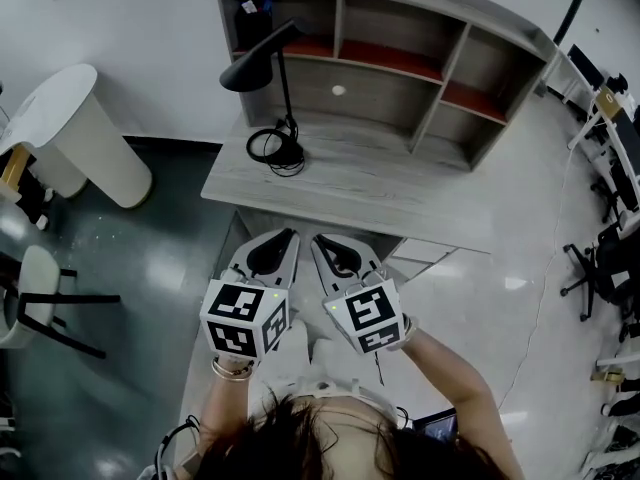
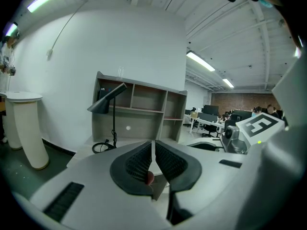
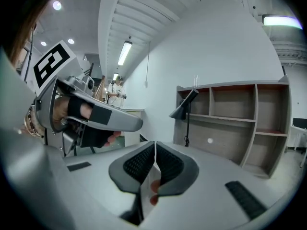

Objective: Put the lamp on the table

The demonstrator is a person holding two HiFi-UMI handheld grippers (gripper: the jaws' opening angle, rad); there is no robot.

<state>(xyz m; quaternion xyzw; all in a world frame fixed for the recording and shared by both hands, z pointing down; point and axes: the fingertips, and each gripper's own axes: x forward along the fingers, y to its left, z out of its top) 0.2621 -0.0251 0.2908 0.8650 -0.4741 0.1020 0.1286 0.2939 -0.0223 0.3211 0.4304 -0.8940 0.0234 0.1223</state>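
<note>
Head view: black lamp (image 1: 248, 72) upright on the table (image 1: 400, 183), left end, in front of the shelf unit (image 1: 420, 58), cord coiled at its base. Left gripper (image 1: 275, 251) and right gripper (image 1: 338, 255) side by side at the table's front edge, well apart from the lamp
Left gripper view: jaws together, nothing between
Right gripper view: jaws together, nothing clamped, lamp ahead

Head view looks steeply down on the table (image 1: 400, 183); both gripper views face its shelves (image 2: 139, 110).
</note>
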